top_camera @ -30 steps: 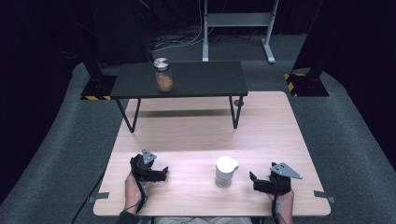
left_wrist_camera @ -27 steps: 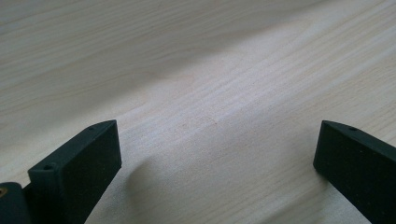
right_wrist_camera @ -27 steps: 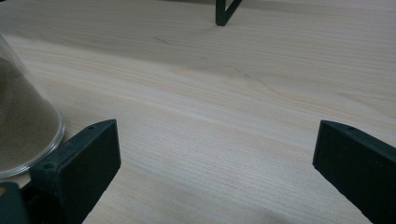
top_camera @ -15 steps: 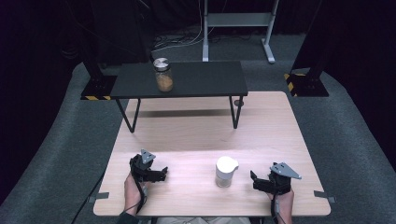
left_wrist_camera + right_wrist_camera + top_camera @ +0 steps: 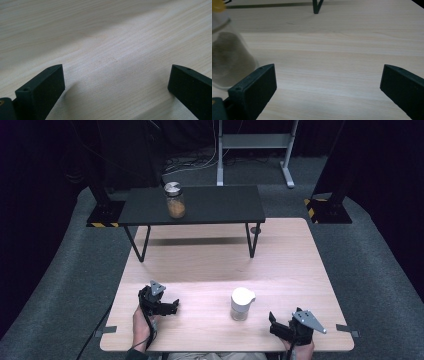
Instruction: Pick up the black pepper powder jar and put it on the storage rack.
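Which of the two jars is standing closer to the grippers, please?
The white-lidded jar on the wooden table; the silver-lidded jar stands far off on the black shelf.

Pale wooden table [image 5: 200, 265] bearing a white-lidded jar [image 5: 242, 304] and a low black bench [image 5: 192, 206].

right gripper [image 5: 274, 327] edged slightly toward jar [image 5: 241, 304]

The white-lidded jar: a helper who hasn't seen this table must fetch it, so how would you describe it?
On the light wooden table, look at the near edge between the two grippers. The white-lidded jar stands there upright, directly on the wood. The other jar has a metal lid, orange contents, and sits on the black shelf.
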`<state>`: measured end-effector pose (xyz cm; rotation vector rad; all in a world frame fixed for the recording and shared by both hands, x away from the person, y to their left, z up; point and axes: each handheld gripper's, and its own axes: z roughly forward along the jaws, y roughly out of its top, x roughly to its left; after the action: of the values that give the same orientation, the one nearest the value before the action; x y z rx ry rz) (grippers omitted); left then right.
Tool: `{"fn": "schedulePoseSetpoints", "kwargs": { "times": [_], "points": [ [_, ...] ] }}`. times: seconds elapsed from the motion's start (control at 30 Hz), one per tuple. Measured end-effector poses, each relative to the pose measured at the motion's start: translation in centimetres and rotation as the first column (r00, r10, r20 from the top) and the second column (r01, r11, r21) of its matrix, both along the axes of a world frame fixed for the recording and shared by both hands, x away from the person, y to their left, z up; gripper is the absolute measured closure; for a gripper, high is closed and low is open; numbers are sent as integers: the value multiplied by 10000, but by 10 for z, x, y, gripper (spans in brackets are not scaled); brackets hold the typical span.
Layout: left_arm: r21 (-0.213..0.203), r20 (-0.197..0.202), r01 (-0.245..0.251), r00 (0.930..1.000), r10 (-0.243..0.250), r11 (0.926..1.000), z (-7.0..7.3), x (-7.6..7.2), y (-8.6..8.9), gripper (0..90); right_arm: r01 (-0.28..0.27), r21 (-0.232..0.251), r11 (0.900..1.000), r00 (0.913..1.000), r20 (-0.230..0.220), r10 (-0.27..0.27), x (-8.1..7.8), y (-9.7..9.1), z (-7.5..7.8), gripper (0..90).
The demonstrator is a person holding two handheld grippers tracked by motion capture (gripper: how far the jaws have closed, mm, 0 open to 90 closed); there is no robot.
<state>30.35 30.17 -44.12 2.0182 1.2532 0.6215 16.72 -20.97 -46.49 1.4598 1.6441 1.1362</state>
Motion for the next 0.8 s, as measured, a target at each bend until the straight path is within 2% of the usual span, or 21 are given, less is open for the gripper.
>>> {"fn": "schedulePoseSetpoints", "kwargs": {
  "times": [0.07, 0.13, 0.23, 0.33, 0.4, 0.5, 0.6, 0.67, 0.8],
  "points": [
    [0, 1, -10, 10000, 10, 10000, 0, 0, 0, 2, 74, -43, 10000, 9997, 217, -73, -2, 13, 3, 0],
    [-13, -7, -26, 10000, 26, 10000, 0, 0, 0, 2, -101, 150, 9998, 9990, 447, 94, -7, 22, 2, 0],
    [-30, -25, -34, 10000, 34, 10000, 0, 0, 0, 2, -351, 191, 9992, 9979, 543, 341, -11, 35, 1, 0],
    [-32, -20, -34, 10000, 34, 10000, 0, 0, 0, 2, -666, 277, 9974, 9967, 482, 652, -11, 42, 2, 0],
    [-33, -16, -35, 10000, 35, 10000, 0, 0, 0, 2, -1054, 140, 9943, 9943, 173, 1052, -8, 47, 4, 0],
    [-32, -15, -36, 10000, 36, 10000, 0, 0, 0, 2, -1380, -127, 9904, 9904, 45, 1381, -8, 55, 2, 0],
    [-20, -11, -31, 10000, 31, 10000, 0, 0, 0, 2, -1598, -118, 9871, 9870, 137, 1600, -6, 61, 2, 0],
    [-9, -1, -33, 10000, 33, 10000, 0, 0, 0, 2, -1677, -298, 9854, 9853, 283, 1685, -4, 67, 2, 0],
    [-7, -1, -29, 10000, 29, 10000, 0, 0, 0, 2, -1901, -291, 9813, 9806, 428, 1912, 8, 74, 3, 0]
  ]
}}
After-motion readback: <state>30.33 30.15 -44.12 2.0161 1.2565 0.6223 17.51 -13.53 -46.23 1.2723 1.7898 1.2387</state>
